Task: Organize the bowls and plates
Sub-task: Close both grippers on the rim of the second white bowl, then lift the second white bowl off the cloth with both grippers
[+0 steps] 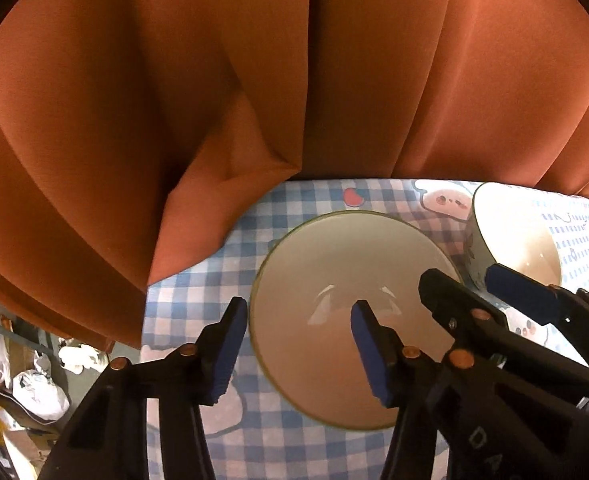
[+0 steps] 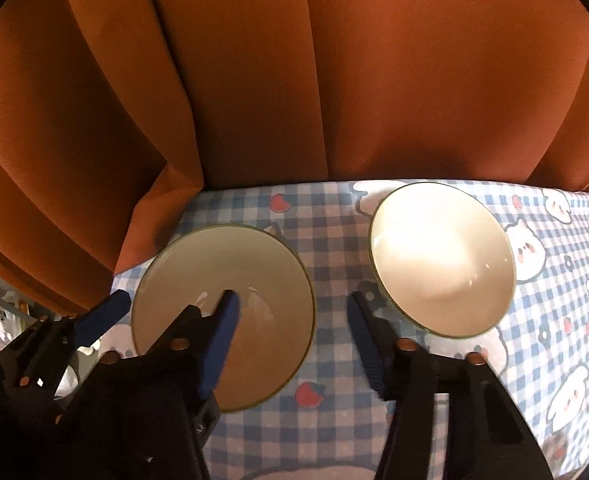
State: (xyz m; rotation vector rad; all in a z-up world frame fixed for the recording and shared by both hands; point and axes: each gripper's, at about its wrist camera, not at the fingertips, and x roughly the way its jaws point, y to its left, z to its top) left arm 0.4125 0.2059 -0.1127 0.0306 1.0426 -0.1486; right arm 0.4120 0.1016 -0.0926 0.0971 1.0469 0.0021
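Orange curtain behind checked tablecloth, two bowls, both hand-held grippers apart

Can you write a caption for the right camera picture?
Both grippers straddle one bowl's rim; another bowl sits beside it.

I am looking down over the right gripper at a table covered by a blue-and-white checked cloth printed with cartoon animals and strawberries. Its blue-padded fingers are standing apart with only bare cloth between them, gripping nothing. Two white bowls are sitting upright and apart: the left bowl lies partly behind my left finger, and the right bowl lies just beyond my right finger. The left gripper is straddling the left bowl's near-left rim, one finger inside, one outside. An orange curtain is hanging behind the table.
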